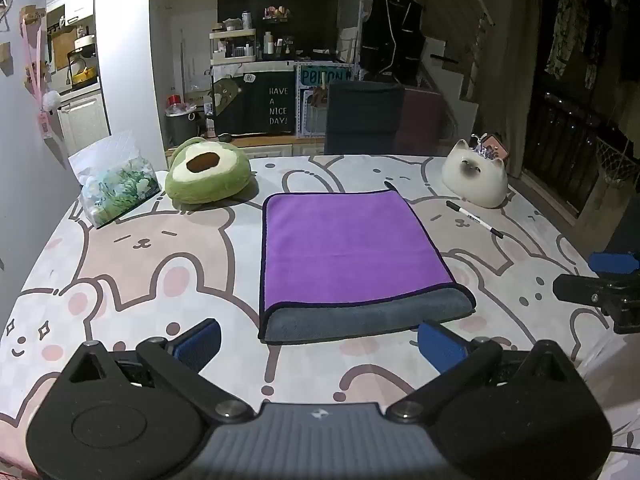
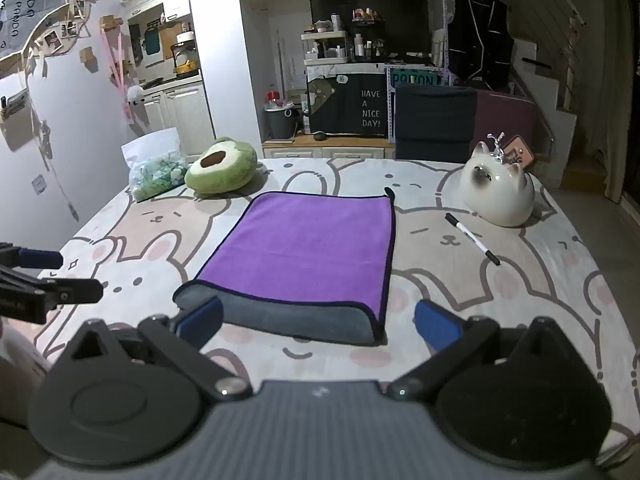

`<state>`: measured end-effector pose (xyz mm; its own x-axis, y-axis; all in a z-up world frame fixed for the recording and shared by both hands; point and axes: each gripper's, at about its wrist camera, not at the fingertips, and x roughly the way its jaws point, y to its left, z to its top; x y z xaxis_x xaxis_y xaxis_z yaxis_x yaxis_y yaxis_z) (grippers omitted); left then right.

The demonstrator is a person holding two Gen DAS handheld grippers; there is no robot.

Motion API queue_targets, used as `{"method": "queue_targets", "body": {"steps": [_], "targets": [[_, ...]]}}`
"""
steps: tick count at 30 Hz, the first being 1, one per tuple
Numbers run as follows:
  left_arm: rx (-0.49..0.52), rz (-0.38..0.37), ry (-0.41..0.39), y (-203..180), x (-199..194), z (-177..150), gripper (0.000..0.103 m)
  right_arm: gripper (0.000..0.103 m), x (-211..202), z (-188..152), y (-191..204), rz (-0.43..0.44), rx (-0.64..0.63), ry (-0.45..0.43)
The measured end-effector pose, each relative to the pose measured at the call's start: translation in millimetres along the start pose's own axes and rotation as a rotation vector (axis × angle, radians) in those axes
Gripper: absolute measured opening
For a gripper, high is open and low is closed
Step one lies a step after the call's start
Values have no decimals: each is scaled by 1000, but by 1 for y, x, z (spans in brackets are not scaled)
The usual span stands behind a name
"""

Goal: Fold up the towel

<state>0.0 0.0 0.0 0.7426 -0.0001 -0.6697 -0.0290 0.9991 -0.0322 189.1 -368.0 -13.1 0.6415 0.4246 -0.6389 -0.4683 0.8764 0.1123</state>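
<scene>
A purple towel point(image 1: 348, 244) with a grey underside lies folded flat on the table, its grey layer showing along the near edge point(image 1: 368, 318). It also shows in the right wrist view point(image 2: 312, 248). My left gripper point(image 1: 320, 344) is open and empty, just short of the towel's near edge. My right gripper point(image 2: 318, 322) is open and empty, its blue fingers on either side of the towel's near edge. The right gripper shows at the right edge of the left wrist view point(image 1: 608, 280); the left one shows at the left edge of the right wrist view point(image 2: 40, 276).
The table wears a bunny-print cloth point(image 1: 160, 264). At the back stand an avocado plush point(image 1: 206, 176), a tissue pack point(image 1: 116, 190) and a white cat-shaped ceramic point(image 1: 476, 178). A black marker pen point(image 1: 474, 218) lies right of the towel. A dark chair point(image 1: 364, 116) stands behind the table.
</scene>
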Motion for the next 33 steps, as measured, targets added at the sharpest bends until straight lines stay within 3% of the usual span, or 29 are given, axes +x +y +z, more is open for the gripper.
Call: {"method": "queue_targets", "body": {"steps": [33], "targets": [[-3,-3,-3,0,0,0,103,103,0,0,1,1,1,-4]]}}
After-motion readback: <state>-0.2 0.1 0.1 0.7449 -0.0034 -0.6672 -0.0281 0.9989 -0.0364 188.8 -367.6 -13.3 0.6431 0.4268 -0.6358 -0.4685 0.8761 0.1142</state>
